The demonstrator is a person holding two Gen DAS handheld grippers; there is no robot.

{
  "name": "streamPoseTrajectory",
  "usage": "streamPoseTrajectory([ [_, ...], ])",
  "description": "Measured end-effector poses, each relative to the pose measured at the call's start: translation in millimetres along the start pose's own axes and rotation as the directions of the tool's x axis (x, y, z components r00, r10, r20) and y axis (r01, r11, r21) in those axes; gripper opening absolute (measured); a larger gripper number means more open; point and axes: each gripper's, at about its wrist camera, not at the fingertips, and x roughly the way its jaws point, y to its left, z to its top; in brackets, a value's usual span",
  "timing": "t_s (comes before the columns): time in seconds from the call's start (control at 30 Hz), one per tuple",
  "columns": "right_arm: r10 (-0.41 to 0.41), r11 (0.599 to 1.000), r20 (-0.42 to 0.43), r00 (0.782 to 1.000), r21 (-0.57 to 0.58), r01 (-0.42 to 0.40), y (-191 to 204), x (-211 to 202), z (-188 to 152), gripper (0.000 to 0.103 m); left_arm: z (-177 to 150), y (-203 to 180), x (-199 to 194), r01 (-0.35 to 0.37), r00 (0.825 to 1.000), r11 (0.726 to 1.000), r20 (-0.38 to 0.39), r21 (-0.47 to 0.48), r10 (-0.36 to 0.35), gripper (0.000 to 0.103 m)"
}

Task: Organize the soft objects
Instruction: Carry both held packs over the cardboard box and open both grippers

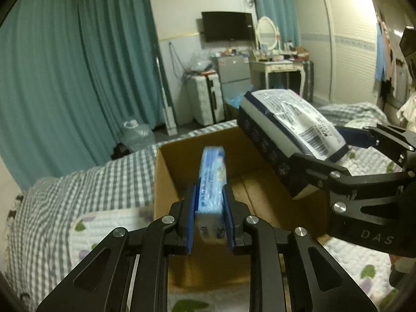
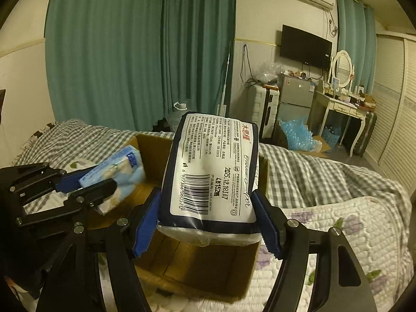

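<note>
My left gripper (image 1: 209, 221) is shut on a light blue tissue pack (image 1: 212, 179) and holds it on edge over the open cardboard box (image 1: 166, 171) on the bed. My right gripper (image 2: 206, 223) is shut on a larger navy and white tissue pack (image 2: 210, 171), barcode side up, above the same box (image 2: 197, 270). In the right wrist view the left gripper (image 2: 85, 182) with the blue pack (image 2: 117, 174) is at the box's left side. In the left wrist view the right gripper (image 1: 335, 153) holds the navy pack (image 1: 291, 130) over the box's right side.
The box sits on a bed with a grey checked blanket (image 1: 78, 189) and a white quilted floral cover (image 2: 351, 234). Behind are teal curtains (image 2: 130, 52), a white suitcase (image 1: 205, 101), a small fridge (image 1: 234, 75), a dressing table (image 2: 343, 109) and a wardrobe (image 1: 345, 46).
</note>
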Motion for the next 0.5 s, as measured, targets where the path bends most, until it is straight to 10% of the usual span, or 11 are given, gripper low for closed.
streamPoseTrajectory([
  [0.17,-0.027,0.998,0.031,0.999,0.052,0.025,-10.5,3.4,-7.9,0.083,5.6,1.1,6.9,-0.024,1.000,0.999,-0.020,-0.047,0.023,0.073],
  [0.5,-0.092,0.994,0.106,0.990,0.062,0.086,-15.4,-87.3,18.4,0.096,27.8,20.7,-97.2,-0.060,0.993,0.995,0.098,-0.081,0.067,0.079],
])
